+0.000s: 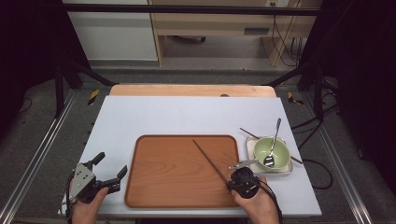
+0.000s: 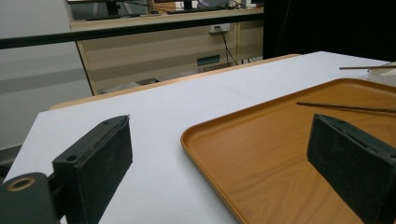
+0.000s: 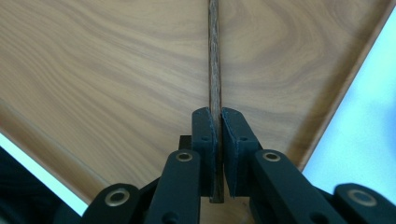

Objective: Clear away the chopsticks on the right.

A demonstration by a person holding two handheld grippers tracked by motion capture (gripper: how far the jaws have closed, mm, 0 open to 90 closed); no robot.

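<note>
A dark wooden chopstick (image 1: 210,161) slants over the wooden tray (image 1: 163,182), its tip toward the tray's far edge. My right gripper (image 1: 232,184) is shut on its near end at the tray's front right. In the right gripper view the pads (image 3: 205,128) pinch the chopstick (image 3: 215,56) above the tray (image 3: 116,70). My left gripper (image 1: 110,165) stands open with nothing between its jaws, left of the tray over the white table. In the left gripper view, the open left gripper (image 2: 222,126) faces the tray (image 2: 261,154) and the held chopstick (image 2: 345,108).
A green bowl (image 1: 280,151) with a metal spoon (image 1: 274,140) in it sits on a white square plate (image 1: 286,170) right of the tray. A second chopstick (image 1: 247,133) lies partly under that plate. The white table top (image 1: 187,116) stretches beyond the tray.
</note>
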